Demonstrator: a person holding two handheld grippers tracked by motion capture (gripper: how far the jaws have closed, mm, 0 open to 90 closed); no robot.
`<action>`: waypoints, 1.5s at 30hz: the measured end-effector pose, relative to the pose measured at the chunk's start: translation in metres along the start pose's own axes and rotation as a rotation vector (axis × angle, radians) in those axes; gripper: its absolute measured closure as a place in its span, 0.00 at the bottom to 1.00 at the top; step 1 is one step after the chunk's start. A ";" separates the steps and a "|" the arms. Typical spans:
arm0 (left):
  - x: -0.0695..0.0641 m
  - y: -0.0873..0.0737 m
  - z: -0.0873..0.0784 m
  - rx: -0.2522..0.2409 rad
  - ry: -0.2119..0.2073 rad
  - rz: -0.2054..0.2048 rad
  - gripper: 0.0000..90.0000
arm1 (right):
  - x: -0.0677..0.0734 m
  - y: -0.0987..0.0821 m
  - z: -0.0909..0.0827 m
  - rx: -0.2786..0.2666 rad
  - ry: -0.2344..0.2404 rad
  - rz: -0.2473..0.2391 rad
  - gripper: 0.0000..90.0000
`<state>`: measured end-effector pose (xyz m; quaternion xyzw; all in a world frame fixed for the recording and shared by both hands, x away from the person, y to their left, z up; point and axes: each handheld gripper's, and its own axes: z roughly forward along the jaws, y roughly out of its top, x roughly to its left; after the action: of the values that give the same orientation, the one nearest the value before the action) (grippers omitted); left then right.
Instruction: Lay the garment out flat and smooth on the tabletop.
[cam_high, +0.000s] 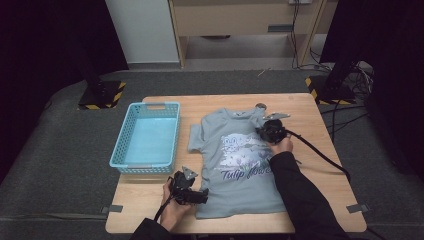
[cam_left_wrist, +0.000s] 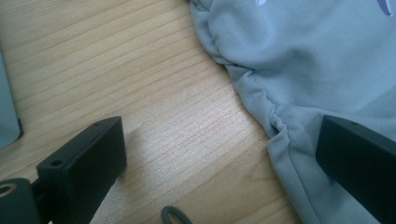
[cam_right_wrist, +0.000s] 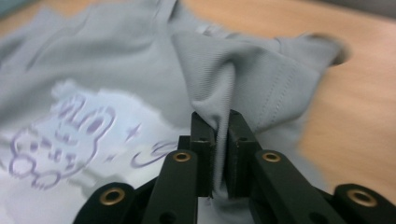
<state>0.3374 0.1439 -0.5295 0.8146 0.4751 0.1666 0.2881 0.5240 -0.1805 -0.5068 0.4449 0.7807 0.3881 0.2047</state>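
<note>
Right of the basket (cam_high: 145, 138), right hand-held gripper (cam_right_wrist: 219, 135) pinches shirt (cam_high: 240, 160); left (cam_left_wrist: 219, 154) gapes, so cloth may drag unevenly.

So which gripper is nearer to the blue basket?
Left. The left gripper sits just below the basket's near right corner; the right gripper, shut on the T-shirt, is farther right.
</note>
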 end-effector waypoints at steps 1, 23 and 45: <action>0.000 0.000 0.000 0.001 0.000 0.000 0.01 | 0.006 -0.005 0.006 0.019 0.007 -0.018 0.90; 0.000 0.000 0.001 -0.004 -0.006 0.006 0.01 | -0.009 0.015 0.020 0.000 0.024 0.007 0.56; 0.000 -0.001 0.000 -0.006 -0.001 0.001 0.01 | -0.105 0.040 -0.071 -0.115 -0.317 0.164 0.97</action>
<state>0.3370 0.1437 -0.5299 0.8140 0.4741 0.1675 0.2908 0.5524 -0.2879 -0.4343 0.5501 0.6765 0.3725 0.3178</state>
